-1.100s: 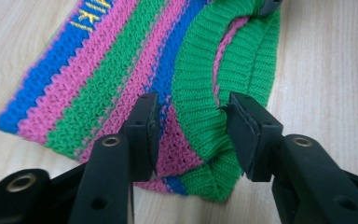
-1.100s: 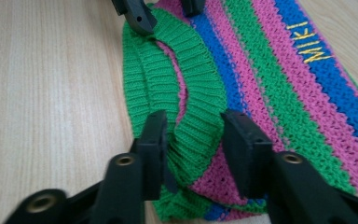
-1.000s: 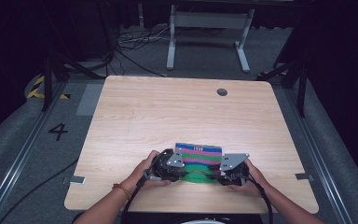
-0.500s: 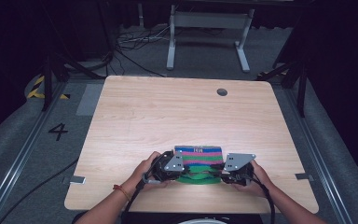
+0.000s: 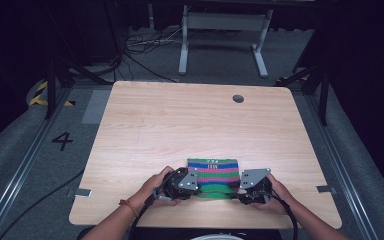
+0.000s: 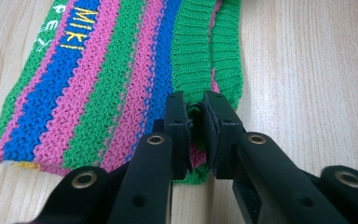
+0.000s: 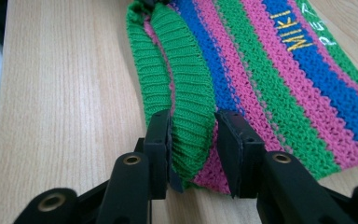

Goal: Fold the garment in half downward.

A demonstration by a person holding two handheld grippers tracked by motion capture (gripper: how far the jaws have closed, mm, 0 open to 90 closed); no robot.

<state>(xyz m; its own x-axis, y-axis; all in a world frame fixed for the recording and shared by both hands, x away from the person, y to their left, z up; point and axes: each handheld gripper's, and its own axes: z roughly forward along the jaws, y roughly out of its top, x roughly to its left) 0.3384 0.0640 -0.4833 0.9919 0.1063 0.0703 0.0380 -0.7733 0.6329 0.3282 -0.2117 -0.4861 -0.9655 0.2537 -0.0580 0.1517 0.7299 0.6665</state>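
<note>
A knitted cloth (image 5: 213,172) striped green, pink and blue, with yellow letters, lies flat near the table's front edge. My left gripper (image 5: 196,192) is at its near left corner. In the left gripper view that gripper (image 6: 195,126) pinches the green ribbed hem (image 6: 191,51), though its jaws have just eased open a little. My right gripper (image 5: 235,195) is at the near right corner. In the right gripper view its jaws (image 7: 193,135) have just been opening: the ribbed hem (image 7: 182,74) lies between them, touching one pad, with a gap at the other.
The wooden table (image 5: 180,125) has a round cable hole (image 5: 238,98) at the far right. Beyond it are a metal stand (image 5: 220,30) and cables on the floor. A floor marking "4" (image 5: 62,141) is at the left.
The right gripper has shifted slightly to the right along the cloth's near edge. The left hand and the cloth have stayed put.
</note>
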